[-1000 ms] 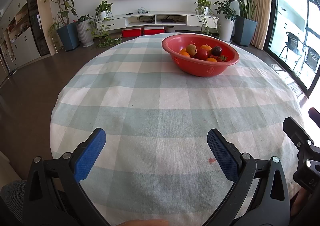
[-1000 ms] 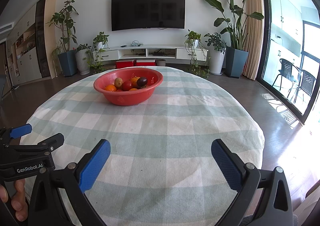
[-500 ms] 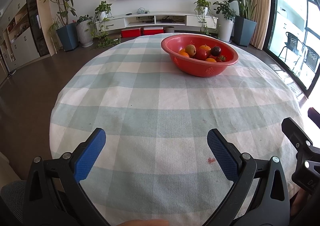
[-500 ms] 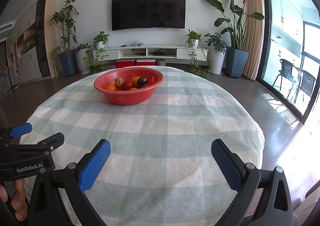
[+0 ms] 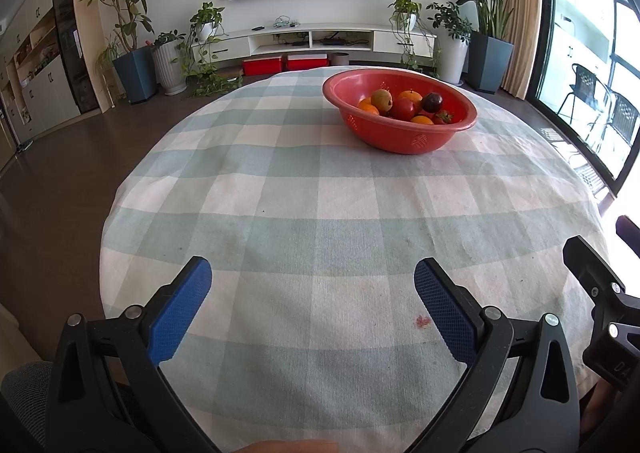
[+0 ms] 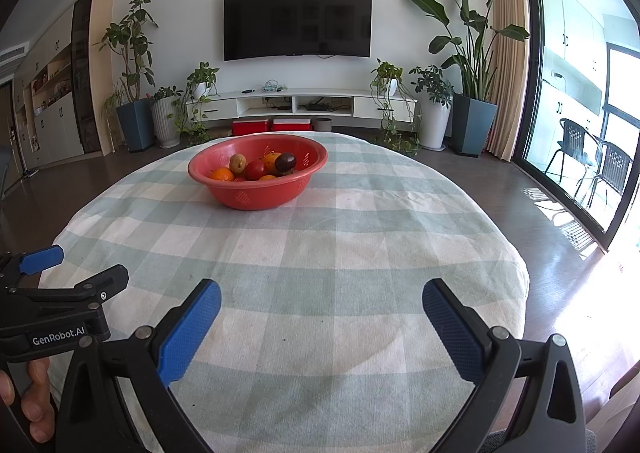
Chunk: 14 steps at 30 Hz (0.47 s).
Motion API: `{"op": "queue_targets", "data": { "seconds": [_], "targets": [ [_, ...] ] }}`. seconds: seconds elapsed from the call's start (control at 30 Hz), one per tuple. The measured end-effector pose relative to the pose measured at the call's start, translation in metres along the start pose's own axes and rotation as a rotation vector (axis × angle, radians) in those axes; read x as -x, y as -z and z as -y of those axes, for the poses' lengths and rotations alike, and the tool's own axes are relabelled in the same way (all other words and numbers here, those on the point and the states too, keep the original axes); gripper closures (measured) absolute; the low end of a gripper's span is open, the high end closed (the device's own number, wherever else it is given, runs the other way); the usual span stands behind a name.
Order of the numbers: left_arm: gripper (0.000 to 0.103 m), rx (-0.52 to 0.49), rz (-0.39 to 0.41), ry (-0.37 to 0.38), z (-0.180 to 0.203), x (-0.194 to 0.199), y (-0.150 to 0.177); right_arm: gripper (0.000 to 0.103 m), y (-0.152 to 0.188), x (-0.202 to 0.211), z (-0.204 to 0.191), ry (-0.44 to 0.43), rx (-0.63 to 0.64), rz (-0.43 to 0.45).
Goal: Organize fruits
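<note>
A red bowl [image 5: 416, 139] stands on the far part of the round checked table [image 5: 280, 193]. It holds several fruits: oranges, a red tomato [image 5: 403, 108], a brown pear-like fruit [image 5: 381, 99], a dark plum [image 5: 433, 102] and a strawberry. The bowl also shows in the right wrist view [image 6: 260, 195]. My left gripper [image 5: 312, 293] is open and empty over the near table edge, far from the bowl. My right gripper [image 6: 322, 313] is open and empty, to the right of the left one [image 6: 60, 293].
A small red stain [image 5: 422, 320] marks the cloth near my left gripper's right finger. Beyond the table are a TV, a low white cabinet [image 6: 300, 105], potted plants and a glass door at the right. Dark floor surrounds the table.
Both views shift very slightly; the bowl and fruits have not moved. Both grippers stay open.
</note>
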State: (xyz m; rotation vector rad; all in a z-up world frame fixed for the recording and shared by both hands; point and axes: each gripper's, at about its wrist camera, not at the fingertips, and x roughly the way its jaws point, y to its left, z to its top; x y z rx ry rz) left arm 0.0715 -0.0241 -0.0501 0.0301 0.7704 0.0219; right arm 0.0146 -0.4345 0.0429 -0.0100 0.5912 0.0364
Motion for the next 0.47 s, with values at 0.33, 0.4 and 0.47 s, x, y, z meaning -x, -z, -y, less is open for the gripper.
{"op": "queue_targets", "data": {
  "seconds": [0.33, 0.4, 0.47],
  "targets": [
    [0.0, -0.014, 0.025, -0.02, -0.0001, 0.0037, 0.0022, 0.0, -0.0002, 0.0006, -0.0002, 0.0, 0.0, 0.0],
    [0.0, -0.013, 0.025, -0.013, -0.0005, 0.0038, 0.0023, 0.0, -0.0005, 0.0006, -0.0002, 0.0, 0.001, -0.001],
    [0.0, -0.012, 0.019, -0.007, -0.001, 0.0027, 0.0022, 0.0, -0.0006, 0.0007, -0.0002, 0.0, 0.0, -0.001]
  ]
}}
